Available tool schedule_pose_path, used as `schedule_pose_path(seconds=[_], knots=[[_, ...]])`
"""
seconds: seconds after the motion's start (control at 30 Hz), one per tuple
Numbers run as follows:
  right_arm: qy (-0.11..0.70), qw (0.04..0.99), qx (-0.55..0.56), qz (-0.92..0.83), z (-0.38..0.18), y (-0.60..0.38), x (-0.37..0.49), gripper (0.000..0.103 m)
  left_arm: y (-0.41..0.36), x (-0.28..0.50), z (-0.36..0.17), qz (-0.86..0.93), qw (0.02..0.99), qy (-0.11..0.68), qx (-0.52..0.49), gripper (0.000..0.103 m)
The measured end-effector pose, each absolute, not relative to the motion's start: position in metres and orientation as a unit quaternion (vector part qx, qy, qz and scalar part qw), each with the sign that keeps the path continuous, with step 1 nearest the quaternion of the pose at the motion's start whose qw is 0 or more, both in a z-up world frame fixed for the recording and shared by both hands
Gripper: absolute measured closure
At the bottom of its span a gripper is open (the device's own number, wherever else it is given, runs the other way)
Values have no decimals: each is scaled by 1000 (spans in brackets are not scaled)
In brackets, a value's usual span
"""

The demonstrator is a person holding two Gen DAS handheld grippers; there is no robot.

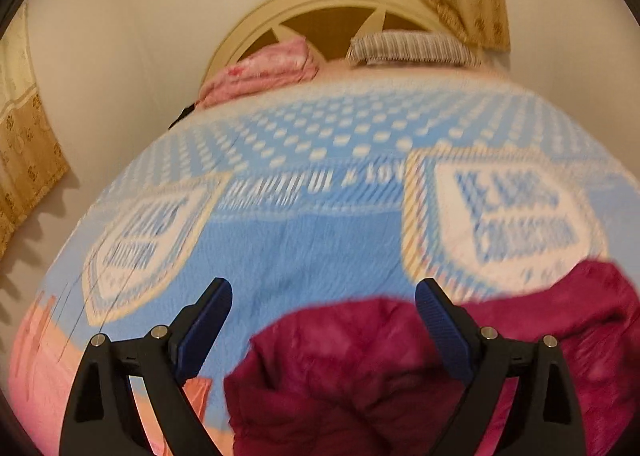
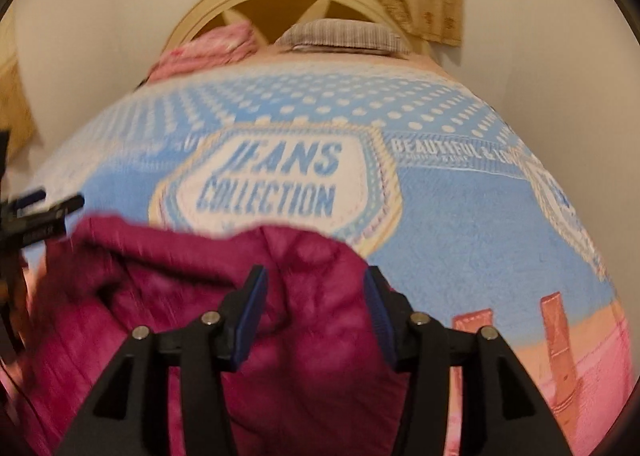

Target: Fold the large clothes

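Observation:
A crumpled magenta garment [image 1: 360, 372] lies on the near end of the bed; it also shows in the right wrist view [image 2: 168, 296]. My left gripper [image 1: 323, 294] is open, its jaws wide apart above the garment's left edge, holding nothing. My right gripper [image 2: 316, 280] is open with a raised fold of the garment between its blue pads [image 2: 252, 316]; the jaws are not closed on it. The left gripper also shows at the left edge of the right wrist view [image 2: 40, 208].
The bed is covered by a blue blanket [image 2: 460, 224] with white dots and "JEANS COLLECTION" badges. A pink folded blanket [image 1: 260, 72] and a striped pillow [image 1: 412, 46] lie at the cream headboard [image 1: 320, 0]. Curtains [image 1: 28, 136] hang on the walls.

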State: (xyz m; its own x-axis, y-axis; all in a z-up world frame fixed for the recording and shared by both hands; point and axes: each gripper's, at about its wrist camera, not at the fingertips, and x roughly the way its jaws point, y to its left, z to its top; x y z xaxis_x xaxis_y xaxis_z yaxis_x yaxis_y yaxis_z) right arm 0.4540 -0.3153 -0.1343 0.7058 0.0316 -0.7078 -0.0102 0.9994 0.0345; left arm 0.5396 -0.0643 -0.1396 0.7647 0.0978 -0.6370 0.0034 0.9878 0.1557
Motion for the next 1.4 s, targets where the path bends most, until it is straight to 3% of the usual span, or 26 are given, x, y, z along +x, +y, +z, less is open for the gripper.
schedule_pose_path(seconds=[0.1,0.23,0.57,0.93,1.4], knots=[[380,924,31,6,-130,-296,480,49,-79,553,-139,8,934,349,70,10],[413,909,56,29,-147,-267,509,49,-89,559,-176,9,918,389,77,10],[433,900,21,31,-198,-254,491,49,-88,544,-224,3,906,415,86,8],[431,902,-5,14,-214,-246,494,49,-87,550,-234,14,901,425,86,2],[435,900,-25,4,-217,-241,496,48,-91,549,-235,23,901,421,99,1]])
